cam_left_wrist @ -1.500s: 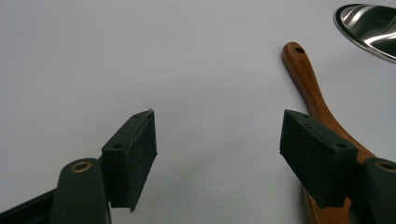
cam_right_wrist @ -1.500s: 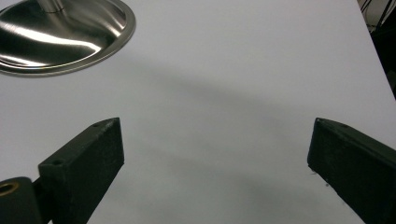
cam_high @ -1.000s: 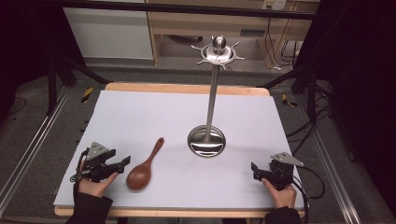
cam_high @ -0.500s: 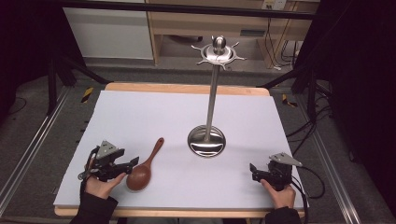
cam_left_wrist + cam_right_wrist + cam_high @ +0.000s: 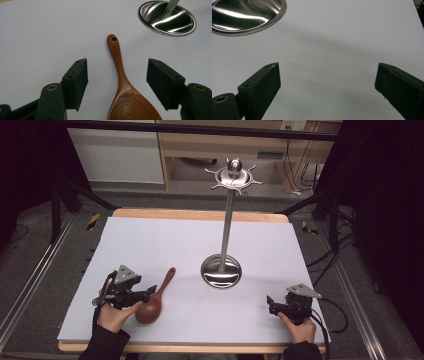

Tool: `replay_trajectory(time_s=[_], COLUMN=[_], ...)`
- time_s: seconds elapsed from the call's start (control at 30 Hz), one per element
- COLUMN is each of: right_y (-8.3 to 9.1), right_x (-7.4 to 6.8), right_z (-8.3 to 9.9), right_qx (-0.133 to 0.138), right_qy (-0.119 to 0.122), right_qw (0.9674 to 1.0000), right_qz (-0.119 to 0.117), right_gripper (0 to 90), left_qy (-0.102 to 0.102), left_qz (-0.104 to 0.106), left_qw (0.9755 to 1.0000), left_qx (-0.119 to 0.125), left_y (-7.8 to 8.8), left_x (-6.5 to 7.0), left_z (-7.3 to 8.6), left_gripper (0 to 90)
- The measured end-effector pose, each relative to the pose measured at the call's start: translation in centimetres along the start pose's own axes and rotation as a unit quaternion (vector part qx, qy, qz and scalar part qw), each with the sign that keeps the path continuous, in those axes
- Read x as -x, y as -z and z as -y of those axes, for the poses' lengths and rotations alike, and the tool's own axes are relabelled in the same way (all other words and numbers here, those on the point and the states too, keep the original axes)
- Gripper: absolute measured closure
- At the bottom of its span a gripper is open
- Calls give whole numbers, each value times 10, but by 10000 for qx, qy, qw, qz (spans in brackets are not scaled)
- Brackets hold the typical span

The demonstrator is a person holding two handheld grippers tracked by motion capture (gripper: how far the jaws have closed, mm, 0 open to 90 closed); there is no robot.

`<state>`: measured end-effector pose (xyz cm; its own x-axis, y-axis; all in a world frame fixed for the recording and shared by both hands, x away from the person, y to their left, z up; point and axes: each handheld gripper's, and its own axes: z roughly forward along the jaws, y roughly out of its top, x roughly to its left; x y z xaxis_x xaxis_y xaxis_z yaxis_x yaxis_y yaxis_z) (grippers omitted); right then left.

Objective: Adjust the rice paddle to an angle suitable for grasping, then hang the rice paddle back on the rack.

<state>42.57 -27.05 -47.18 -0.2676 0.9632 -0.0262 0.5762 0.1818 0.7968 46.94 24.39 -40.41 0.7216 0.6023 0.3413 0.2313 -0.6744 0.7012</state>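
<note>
A tall steel stand (image 5: 226, 227) rises upright from a round, dished base (image 5: 221, 271) near the middle of the white surface (image 5: 165, 240); its top carries a hooked crown with a ball. A wooden edge borders the surface. Beyond it stand pale cabinets (image 5: 117, 152) and loose cables (image 5: 295, 155).

I see a wooden spoon (image 5: 125, 95) at the lower middle of the left gripper view, reddish-brown, smooth, with visible grain and a soft sheen. At the upper right, the stand (image 5: 167, 18) has a polished metal base, mirror-glossy. My left gripper (image 5: 117, 83) carries matt black pads (image 5: 76, 82), slightly rough. The table (image 5: 165, 245) is covered by a matt white sheet, smooth like paper.
</note>
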Motion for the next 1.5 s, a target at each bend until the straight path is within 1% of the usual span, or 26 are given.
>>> replay_trajectory(time_s=[0.07, 0.1, 0.17, 0.23, 0.27, 0.3, 0.33, 0.37, 0.5, 0.57, 0.83, 0.9, 0.97, 1.03, 1.17, 1.2, 1.23, 1.33, 1.4, 1.43, 1.47, 1.5], right_y=[1, 2, 3, 3, 3, 3, 3, 3, 3, 3, 3, 2, 2, 2, 3, 3, 2, 3, 2, 2, 2, 2], right_x=[1, 1, 1, 2, 2, 1, 1, 1, 1, 1, 2, 1, 1, 1, 1, 1, 1, 1, 1, 1, 2, 2], right_z=[0, 0, -1, -1, -1, -1, -1, -1, -1, -1, -2, -2, -2, -2, -2, -2, -2, -2, -2, -2, -2, -2], right_qx=[-3, 4, 32, 42, 39, 37, 34, 34, 22, 3, 0, -10, -9, -22, -24, -21, -31, -42, -38, -38, -44, -46], right_qy=[-9, -27, -77, -57, -56, -52, -50, -72, -53, -36, -25, -19, -21, -25, -28, -26, -4, 3, -6, -6, -4, -2], right_qw=[10000, 10000, 10000, 10000, 10000, 10000, 10000, 10000, 10000, 10000, 10000, 10000, 10000, 10000, 10000, 10000, 10000, 10000, 9999, 9999, 9999, 9999], right_qz=[-3, -16, -26, -11, -13, -17, -13, -17, -25, -20, -51, -34, -49, -52, -62, -51, -69, -80, -94, -94, -113, -115], right_gripper=[68, 68, 67, 67, 67, 68, 68, 68, 68, 68, 68, 68, 68, 68, 68, 68, 69, 68, 68, 68, 68, 68], left_qy=[70, 149, 243, 138, 44, -107, -172, -257, -495, -562, -713, -852, -928, -956, -931, -973, -1059, -1159, -1196, -1196, -1276, -1302], left_qz=[-3, -4, 6, 41, 76, 131, 144, 197, 263, 294, 408, 442, 493, 523, 580, 589, 603, 670, 672, 672, 678, 690], left_qw=[10000, 9999, 9997, 9999, 10000, 9998, 9997, 9994, 9982, 9977, 9958, 9940, 9929, 9924, 9918, 9911, 9898, 9879, 9868, 9868, 9848, 9842], left_qx=[8, 30, 43, 3, -24, -79, -87, -126, -209, -257, -412, -531, -552, -578, -650, -688, -744, -787, -858, -858, -959, -984], left_y=[-1, -1, -4, -6, -8, -10, -11, -13, -19, -21, -28, -33, -36, -38, -43, -45, -47, -49, -52, -52, -55, -56], left_x=[0, 2, 4, 5, 4, 3, 3, 2, 0, -1, -6, -10, -12, -13, -13, -13, -13, -14, -13, -13, -13, -13], left_z=[-5, -7, -13, -19, -22, -25, -27, -29, -34, -36, -39, -39, -39, -38, -39, -40, -41, -43, -44, -44, -45, -46], left_gripper=[335, 337, 338, 340, 341, 341, 341, 341, 341, 343, 349, 352, 362, 374, 388, 394, 397, 400, 401, 401, 404, 405])
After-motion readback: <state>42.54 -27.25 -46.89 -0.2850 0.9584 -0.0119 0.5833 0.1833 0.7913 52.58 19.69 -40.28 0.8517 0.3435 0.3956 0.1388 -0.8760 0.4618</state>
